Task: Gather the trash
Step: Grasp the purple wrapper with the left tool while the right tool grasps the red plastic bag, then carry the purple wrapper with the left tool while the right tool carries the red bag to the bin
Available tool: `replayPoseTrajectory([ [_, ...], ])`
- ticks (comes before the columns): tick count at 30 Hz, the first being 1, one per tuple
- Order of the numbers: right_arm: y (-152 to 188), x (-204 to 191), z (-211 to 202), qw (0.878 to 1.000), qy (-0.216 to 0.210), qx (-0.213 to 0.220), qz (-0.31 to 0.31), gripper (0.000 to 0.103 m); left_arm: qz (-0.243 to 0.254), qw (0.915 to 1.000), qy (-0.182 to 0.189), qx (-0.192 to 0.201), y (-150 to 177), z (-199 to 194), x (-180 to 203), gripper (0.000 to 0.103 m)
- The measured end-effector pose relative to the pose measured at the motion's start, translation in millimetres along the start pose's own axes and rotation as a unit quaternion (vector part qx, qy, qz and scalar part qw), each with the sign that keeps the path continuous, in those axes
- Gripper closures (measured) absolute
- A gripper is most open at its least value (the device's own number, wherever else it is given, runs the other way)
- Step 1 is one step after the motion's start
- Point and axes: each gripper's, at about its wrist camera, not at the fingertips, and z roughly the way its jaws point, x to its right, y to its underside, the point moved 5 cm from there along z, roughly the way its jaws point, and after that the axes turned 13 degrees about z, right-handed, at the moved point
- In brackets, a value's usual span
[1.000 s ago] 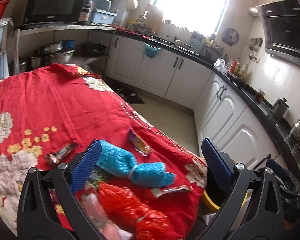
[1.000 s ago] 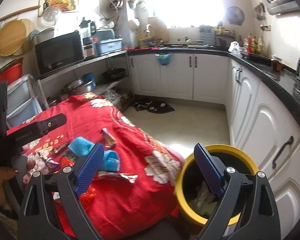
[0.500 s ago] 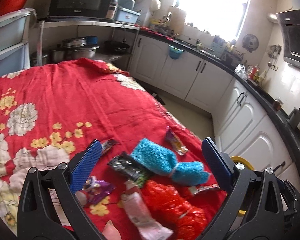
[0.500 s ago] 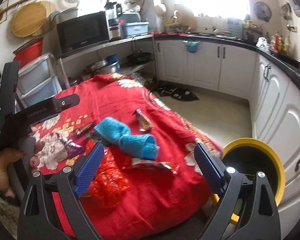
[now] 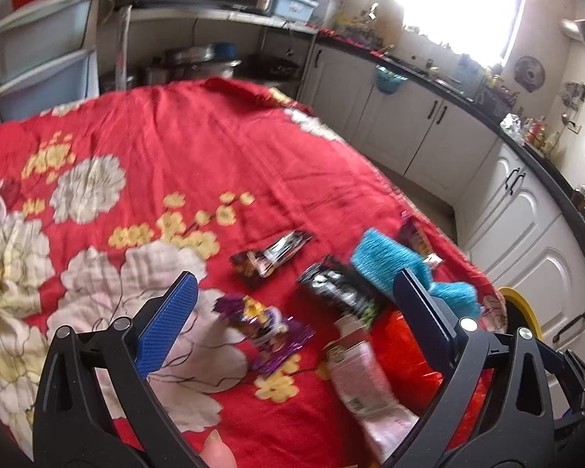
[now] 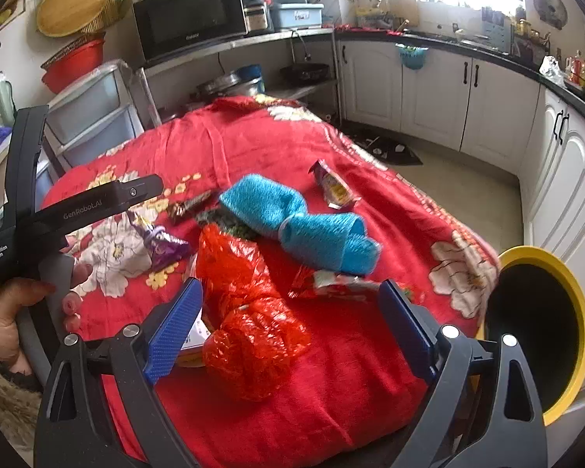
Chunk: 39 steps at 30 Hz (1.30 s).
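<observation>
1. Right gripper hangs low over the near edge of the red cloth, fingers wide apart, nothing between them but a crumpled red bag lying on the cloth.
2. Left gripper is up over the cloth too, fingers spread and empty; a purple wrapper sits under the gap, and a pink tube lies just right of it.
3. In the right view, a hand grips the left tool's handle at the far left.
4. Just past the bag: a foil wrapper, then a blue knit bundle across the middle of the cloth.
5. Behind the bundle, a dark green wrapper, a brown one, and a yellow sachet farther back.
6. The yellow bin stands at the cloth's right edge, mouth open, below the white cabinets.
7. Far back, a microwave on the shelf.
</observation>
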Motion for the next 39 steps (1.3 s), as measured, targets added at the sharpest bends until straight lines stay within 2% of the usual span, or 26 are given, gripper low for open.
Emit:
replayPoseTrajectory([
  [9, 18.4, 4.1, 27.6, 0.999, -0.006, -0.048, 0.022, 0.015, -0.087, 0.9946, 0.031, -0.048, 27.1, 27.8, -23.0, 0.011],
  [14, 22.2, 9.7, 35.4, 0.996, -0.016, -0.07, 0.046, 0.022, -0.128, 0.9894, 0.046, -0.051, 34.5, 34.2, -32.1, 0.011],
  [16, 23.3, 11.4, 36.7, 0.995, -0.024, -0.076, 0.054, 0.027, -0.13, 0.9888, 0.05, -0.053, 35.6, 34.7, -31.8, 0.023],
  [19, 24.4, 12.3, 38.7, 0.994, -0.034, -0.085, 0.06, 0.033, -0.125, 0.989, 0.055, -0.057, 36.1, 36.5, -28.7, 0.034],
  [24, 27.7, 9.9, 41.2, 0.992, -0.052, -0.1, 0.063, 0.046, -0.116, 0.9893, 0.059, -0.066, 38.3, 40.8, -23.8, 0.048],
  [28, 30.2, 7.2, 41.1, 0.99, -0.064, -0.109, 0.061, 0.057, -0.112, 0.9888, 0.067, -0.073, 40.3, 43.0, -20.4, 0.066],
  [34, 31.2, 4.0, 37.8, 0.99, -0.067, -0.107, 0.056, 0.066, -0.107, 0.9886, 0.077, -0.074, 41.9, 46.2, -18.9, 0.071],
  [39, 29.3, 5.2, 31.2, 0.992, -0.065, -0.096, 0.057, 0.069, -0.091, 0.9908, 0.078, -0.063, 38.0, 40.1, -15.5, 0.075],
])
